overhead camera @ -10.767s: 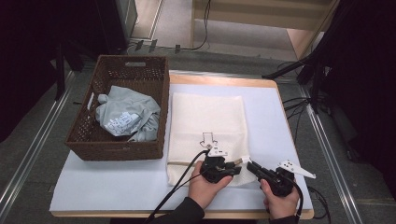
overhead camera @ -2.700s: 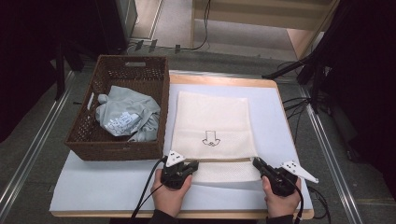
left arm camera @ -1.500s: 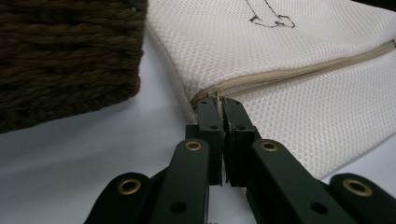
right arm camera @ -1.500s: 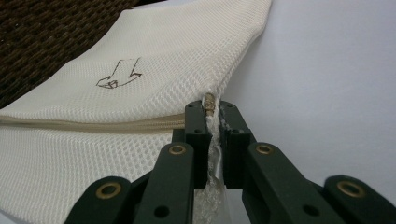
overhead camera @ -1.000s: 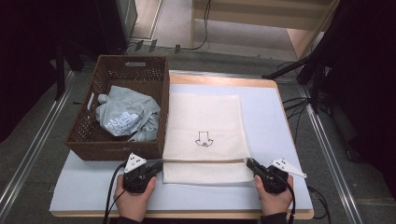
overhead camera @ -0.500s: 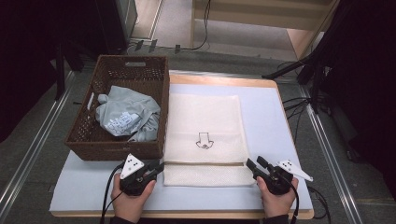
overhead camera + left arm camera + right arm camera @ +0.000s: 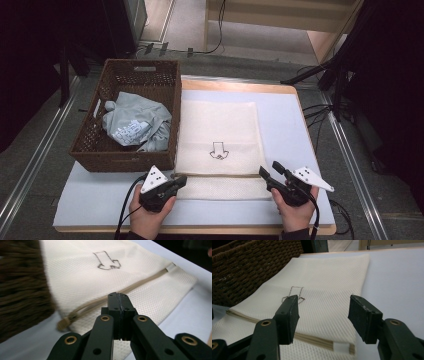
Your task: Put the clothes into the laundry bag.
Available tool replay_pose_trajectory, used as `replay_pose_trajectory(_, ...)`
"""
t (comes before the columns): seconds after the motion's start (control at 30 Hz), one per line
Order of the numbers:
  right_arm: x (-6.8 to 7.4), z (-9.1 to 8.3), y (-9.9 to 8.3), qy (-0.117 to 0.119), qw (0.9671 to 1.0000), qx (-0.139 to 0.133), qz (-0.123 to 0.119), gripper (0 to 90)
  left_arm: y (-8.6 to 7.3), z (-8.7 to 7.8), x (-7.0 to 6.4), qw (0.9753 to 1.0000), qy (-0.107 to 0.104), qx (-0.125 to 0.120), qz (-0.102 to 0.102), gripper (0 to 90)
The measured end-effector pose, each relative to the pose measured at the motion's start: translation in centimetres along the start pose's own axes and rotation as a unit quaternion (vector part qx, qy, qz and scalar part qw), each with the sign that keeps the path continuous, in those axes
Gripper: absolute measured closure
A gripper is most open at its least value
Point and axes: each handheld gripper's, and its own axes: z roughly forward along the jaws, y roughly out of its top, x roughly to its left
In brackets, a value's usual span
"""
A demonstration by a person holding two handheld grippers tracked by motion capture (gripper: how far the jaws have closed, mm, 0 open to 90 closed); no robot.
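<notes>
Left gripper (image 7: 177, 180) pressed together, right gripper (image 7: 264, 174) spread, flanking mesh bag (image 7: 218, 135); pinch both near corners evenly.

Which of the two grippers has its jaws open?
The right gripper: its jaws stand wide apart above the cream mesh bag. The left gripper has its jaws pressed together, with nothing seen between them.

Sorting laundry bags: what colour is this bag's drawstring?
Tan drawstring, clearest in the left gripper view.
</notes>
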Motion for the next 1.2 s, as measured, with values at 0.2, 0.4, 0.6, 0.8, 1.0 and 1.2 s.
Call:
replay_pose_trajectory(0.2,2.2,3.0,1.9,0.042,0.9984,0.027,-0.025,43.6,-0.5,1.2,0.0,0.9995,-0.009,0.029,0.007,89.9)
replay_pose_trajectory(0.4,4.0,5.5,1.5,0.071,0.9947,0.061,-0.042,48.0,-0.5,1.9,0.3,0.9984,-0.01,0.055,-0.013,89.9)
replay_pose_trajectory(0.6,4.1,6.7,0.3,0.083,0.992,0.087,-0.04,49.7,-0.4,2.5,0.0,0.9964,0.002,0.085,0.005,87.8)
replay_pose_trajectory(0.8,3.9,7.7,-0.7,0.083,0.9876,0.123,-0.051,52.2,-0.3,2.6,0.2,0.9958,-0.003,0.091,-0.002,88.3)
replay_pose_trajectory(1.0,4.2,8.4,-1.1,0.077,0.9824,0.158,-0.065,53.3,-0.3,2.6,0.2,0.9958,-0.009,0.091,-0.004,86.3)
replay_pose_trajectory(1.2,4.7,8.9,-1.4,0.08,0.9782,0.175,-0.078,45.4,-0.3,2.6,0.3,0.9956,-0.015,0.092,-0.009,84.5)
